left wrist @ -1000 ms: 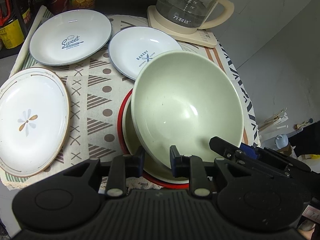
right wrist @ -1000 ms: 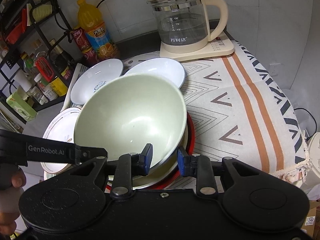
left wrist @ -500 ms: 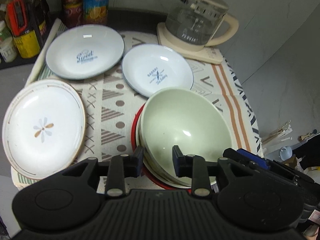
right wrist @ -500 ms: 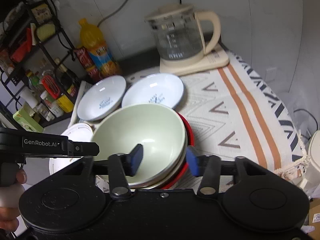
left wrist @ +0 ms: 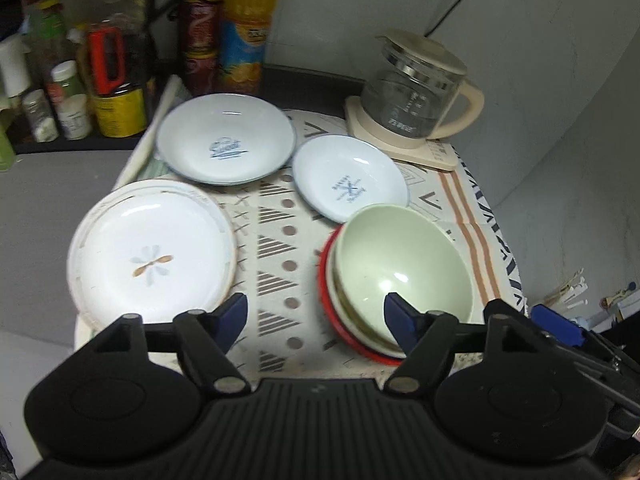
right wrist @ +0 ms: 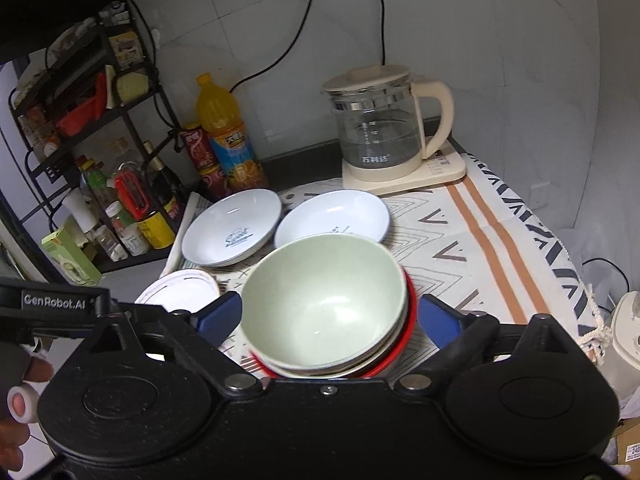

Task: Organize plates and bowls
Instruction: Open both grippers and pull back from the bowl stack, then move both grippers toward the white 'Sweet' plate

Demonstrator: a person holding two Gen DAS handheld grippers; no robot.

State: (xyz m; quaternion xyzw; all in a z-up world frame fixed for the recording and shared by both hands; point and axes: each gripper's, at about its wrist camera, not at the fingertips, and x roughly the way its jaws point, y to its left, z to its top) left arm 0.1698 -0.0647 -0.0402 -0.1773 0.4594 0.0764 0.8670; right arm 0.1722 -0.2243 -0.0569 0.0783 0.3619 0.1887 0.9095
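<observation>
A pale green bowl (left wrist: 400, 264) sits on top of a stack of dishes with a red plate (left wrist: 326, 304) at the bottom, near the table's front right. It also shows in the right wrist view (right wrist: 324, 300). My left gripper (left wrist: 316, 316) is open and empty, held back above the cloth to the left of the stack. My right gripper (right wrist: 328, 320) is open and empty, its fingers either side of the stack. A flower-patterned white plate (left wrist: 152, 252), a "Sweet" plate (left wrist: 226, 144) and a smaller blue-rimmed plate (left wrist: 350, 182) lie separately on the cloth.
A glass kettle (left wrist: 416, 96) on its cream base stands at the back right. Bottles and cans (left wrist: 244, 28) stand at the back, with a rack of jars (right wrist: 100, 184) to the left. The patterned cloth (right wrist: 480, 248) hangs over the table's right edge.
Both grippers let go of the green bowl, which now rests on the stack. Both opened wide and drew back and upward.
</observation>
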